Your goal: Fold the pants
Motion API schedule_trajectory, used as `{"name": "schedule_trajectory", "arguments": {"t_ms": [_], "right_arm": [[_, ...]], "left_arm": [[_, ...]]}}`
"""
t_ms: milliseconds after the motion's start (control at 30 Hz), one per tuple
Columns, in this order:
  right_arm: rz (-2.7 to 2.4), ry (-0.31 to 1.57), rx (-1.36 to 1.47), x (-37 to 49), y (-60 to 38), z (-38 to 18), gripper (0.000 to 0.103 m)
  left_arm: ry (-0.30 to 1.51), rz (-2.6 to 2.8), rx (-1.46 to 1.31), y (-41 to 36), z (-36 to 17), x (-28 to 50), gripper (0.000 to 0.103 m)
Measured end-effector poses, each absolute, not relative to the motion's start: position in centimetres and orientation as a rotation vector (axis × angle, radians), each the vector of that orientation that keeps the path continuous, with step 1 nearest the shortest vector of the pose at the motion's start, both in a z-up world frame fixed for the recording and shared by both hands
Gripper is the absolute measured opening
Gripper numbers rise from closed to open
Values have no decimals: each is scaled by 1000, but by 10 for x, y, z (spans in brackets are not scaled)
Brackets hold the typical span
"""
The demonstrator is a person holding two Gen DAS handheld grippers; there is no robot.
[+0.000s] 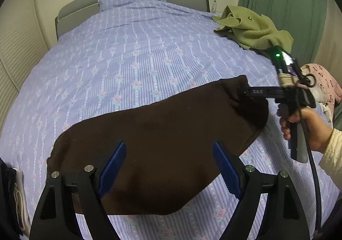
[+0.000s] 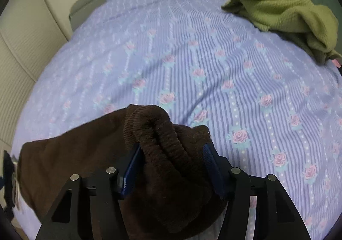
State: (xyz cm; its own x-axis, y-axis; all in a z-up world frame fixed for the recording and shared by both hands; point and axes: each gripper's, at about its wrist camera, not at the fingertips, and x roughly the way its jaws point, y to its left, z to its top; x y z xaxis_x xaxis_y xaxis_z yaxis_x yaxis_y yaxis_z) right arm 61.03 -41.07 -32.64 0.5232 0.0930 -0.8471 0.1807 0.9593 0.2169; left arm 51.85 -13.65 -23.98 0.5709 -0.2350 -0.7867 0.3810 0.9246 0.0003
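The brown pants (image 1: 154,133) are spread on the floral bedsheet (image 1: 128,47). Their bunched elastic waistband (image 2: 158,133) is caught between the fingers of the right gripper (image 2: 173,167); whether it is firmly pinched cannot be told. The left gripper (image 1: 171,167) is held spread and empty above the fabric. If lifted now, the thick waistband could slip out, or only some layers could be carried, and the fold would be skewed.
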Motion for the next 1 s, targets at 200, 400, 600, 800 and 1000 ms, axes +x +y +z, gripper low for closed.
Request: {"name": "schedule_trajectory", "arguments": {"t_ms": [200, 400, 600, 800, 1000], "right_arm": [[-61, 1047, 389, 603, -423, -318, 21], [-73, 1138, 434, 599, -445, -306, 21], [-119, 1116, 188, 608, -424, -313, 63], [-140, 916, 397, 554, -453, -287, 75], [-92, 906, 633, 539, -455, -322, 81]], "left_arm": [[897, -406, 169, -147, -235, 517, 83], [907, -395, 151, -151, -232, 523, 83], [896, -420, 159, -160, -232, 521, 83], [908, -383, 124, -149, -235, 525, 83], [927, -387, 125, -151, -241, 524, 83]]}}
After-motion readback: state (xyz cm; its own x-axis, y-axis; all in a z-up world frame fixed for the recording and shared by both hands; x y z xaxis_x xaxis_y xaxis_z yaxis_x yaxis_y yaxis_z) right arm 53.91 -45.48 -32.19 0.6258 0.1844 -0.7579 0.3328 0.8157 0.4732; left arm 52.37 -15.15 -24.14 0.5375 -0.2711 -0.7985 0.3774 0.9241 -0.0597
